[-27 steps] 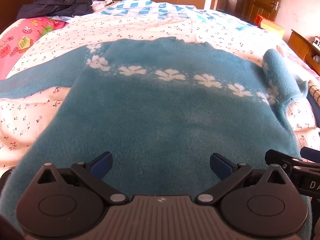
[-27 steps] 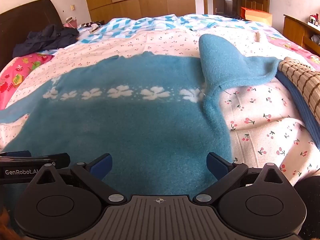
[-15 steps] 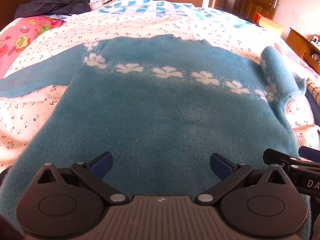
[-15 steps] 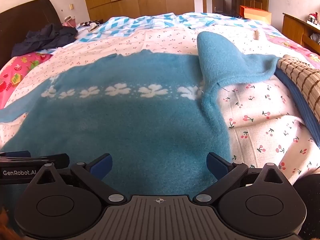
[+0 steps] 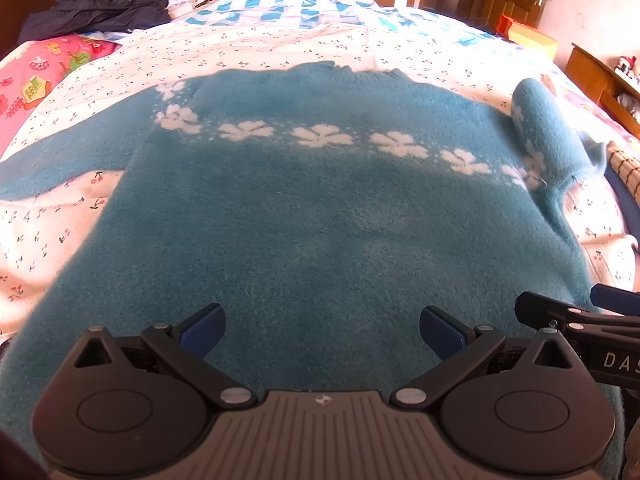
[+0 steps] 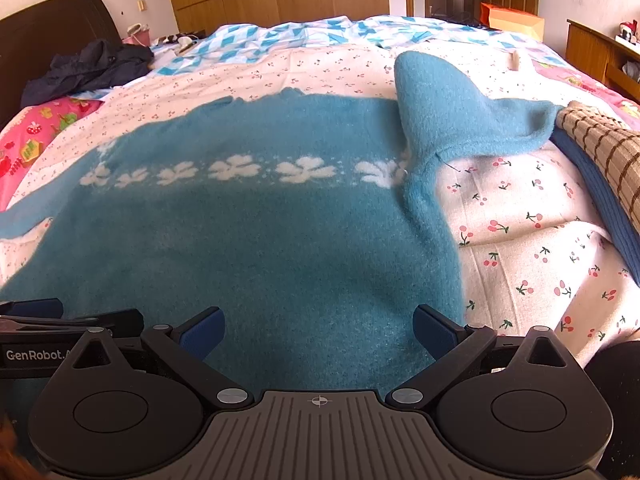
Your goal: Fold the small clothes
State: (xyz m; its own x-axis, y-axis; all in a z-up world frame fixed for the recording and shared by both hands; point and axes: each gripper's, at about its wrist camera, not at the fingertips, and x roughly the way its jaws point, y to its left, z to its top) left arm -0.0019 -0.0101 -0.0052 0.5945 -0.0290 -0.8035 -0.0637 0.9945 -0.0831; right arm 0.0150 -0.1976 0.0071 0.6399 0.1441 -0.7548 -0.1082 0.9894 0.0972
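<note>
A small blue fleece sweater (image 5: 312, 216) with a row of white flowers lies flat on the bed, collar away from me; it also shows in the right wrist view (image 6: 240, 240). Its left sleeve (image 5: 48, 164) stretches out flat. Its right sleeve (image 6: 452, 112) is bunched up and stands folded at the shoulder. My left gripper (image 5: 322, 330) is open and empty over the sweater's lower hem. My right gripper (image 6: 318, 328) is open and empty over the hem's right part, beside the left one.
The bed has a white cherry-print sheet (image 6: 528, 240). A dark jacket (image 5: 96, 6) and pink pillow (image 5: 36, 76) lie at the far left. A checked and blue folded cloth (image 6: 604, 160) lies at the right. A wooden cabinet (image 5: 600, 80) stands on the right.
Both grippers have moved slightly forward and up over the sweater's hem; more of the sweater shows. Both stay open. The sweater has not moved.
</note>
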